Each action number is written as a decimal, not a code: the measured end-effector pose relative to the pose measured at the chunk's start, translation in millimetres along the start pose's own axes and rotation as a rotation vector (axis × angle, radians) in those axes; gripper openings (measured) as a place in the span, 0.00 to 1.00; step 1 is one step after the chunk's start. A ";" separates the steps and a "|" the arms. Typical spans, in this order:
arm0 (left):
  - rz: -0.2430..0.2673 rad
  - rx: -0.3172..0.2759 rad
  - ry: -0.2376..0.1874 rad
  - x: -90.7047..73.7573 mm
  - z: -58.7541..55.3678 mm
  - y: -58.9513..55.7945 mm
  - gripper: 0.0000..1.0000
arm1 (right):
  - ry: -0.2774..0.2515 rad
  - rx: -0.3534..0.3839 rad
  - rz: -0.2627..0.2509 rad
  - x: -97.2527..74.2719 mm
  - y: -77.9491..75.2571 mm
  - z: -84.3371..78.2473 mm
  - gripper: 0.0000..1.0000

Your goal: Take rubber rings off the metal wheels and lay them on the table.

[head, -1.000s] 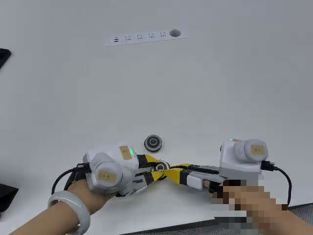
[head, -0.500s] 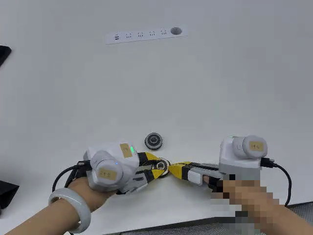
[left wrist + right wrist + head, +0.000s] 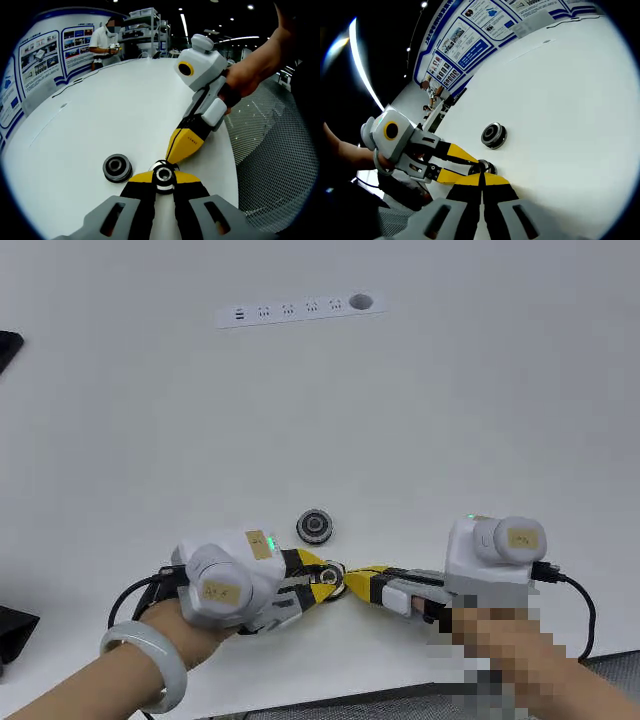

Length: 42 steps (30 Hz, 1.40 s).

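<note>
One wheel (image 3: 164,174) between left tool (image 3: 163,180) tips.

White housings (image 3: 225,585), black cables (image 3: 583,602), yellow-black left tongs (image 3: 328,582), right tongs (image 3: 350,585); pale bangle (image 3: 140,665).

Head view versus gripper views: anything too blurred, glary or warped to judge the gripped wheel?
Head view: even, soft light, sharp; the held wheel is small between the jaws. Left gripper view: strong fisheye bending of the table, wheel crisp. Right gripper view: tilted, bright light streak, wheel partly hidden by jaws.
</note>
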<state>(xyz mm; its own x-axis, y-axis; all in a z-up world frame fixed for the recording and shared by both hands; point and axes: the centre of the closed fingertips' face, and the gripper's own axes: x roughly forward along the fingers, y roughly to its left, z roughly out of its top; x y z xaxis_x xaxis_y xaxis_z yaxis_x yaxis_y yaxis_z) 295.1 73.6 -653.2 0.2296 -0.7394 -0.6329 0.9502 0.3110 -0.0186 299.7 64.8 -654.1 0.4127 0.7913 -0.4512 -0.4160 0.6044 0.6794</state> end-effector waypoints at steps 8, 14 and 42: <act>-0.002 0.002 0.000 -0.1 0.0 0.0 0.13 | -0.003 0.002 0.013 0.9 4.0 1.1 0.02; -0.003 0.003 -0.001 -0.1 -0.1 -0.1 0.13 | -0.004 0.006 0.030 1.9 8.1 2.3 0.02; 0.030 0.013 -0.055 -13.7 1.3 0.0 0.22 | -0.025 0.025 0.020 0.5 9.9 6.1 0.02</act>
<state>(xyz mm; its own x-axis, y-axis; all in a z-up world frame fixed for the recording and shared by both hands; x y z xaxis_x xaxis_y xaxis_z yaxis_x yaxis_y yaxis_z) 292.3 83.0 -643.6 0.2693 -0.7616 -0.5894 0.9453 0.3261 0.0105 300.7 70.6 -644.2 0.4249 0.8006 -0.4225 -0.4041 0.5853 0.7029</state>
